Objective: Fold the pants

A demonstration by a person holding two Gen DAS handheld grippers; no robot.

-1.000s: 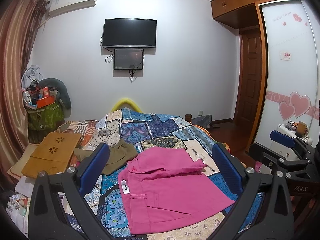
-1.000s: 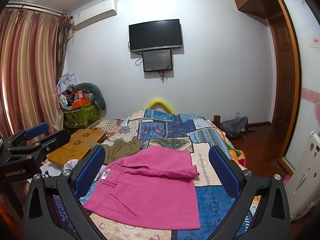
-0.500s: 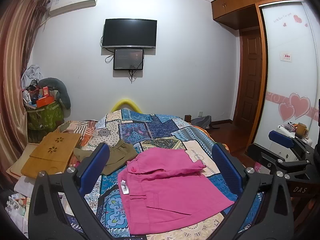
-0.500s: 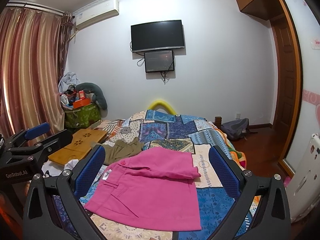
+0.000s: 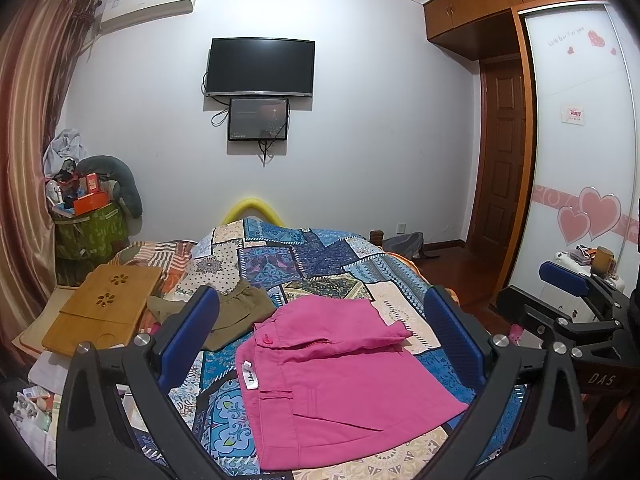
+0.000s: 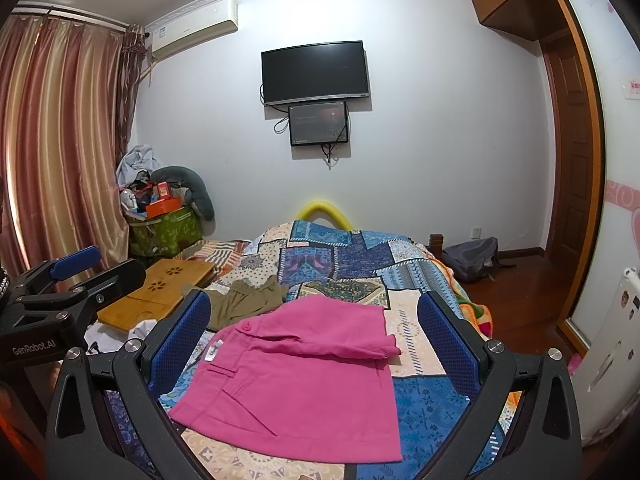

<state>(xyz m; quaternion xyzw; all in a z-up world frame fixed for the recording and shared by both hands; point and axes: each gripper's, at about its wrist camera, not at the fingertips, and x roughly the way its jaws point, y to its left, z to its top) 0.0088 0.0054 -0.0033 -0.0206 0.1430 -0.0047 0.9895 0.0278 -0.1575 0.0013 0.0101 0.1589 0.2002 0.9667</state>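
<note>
Folded pink pants [image 5: 332, 376] lie on the bed [image 5: 304, 256] between both spread, empty tongs (left tongs [image 5: 320, 336], right tongs [image 6: 314, 330]); only the right view shows the curtains [image 6: 60, 140] fully.

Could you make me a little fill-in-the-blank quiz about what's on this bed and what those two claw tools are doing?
1. The folded pants on the bed are ____ in color.
2. Both the left gripper and the right gripper have their jaws ____.
3. Beside the pants lies an olive-brown garment, and beyond it a ____ lap tray.

Missing words: pink; open; wooden
</note>
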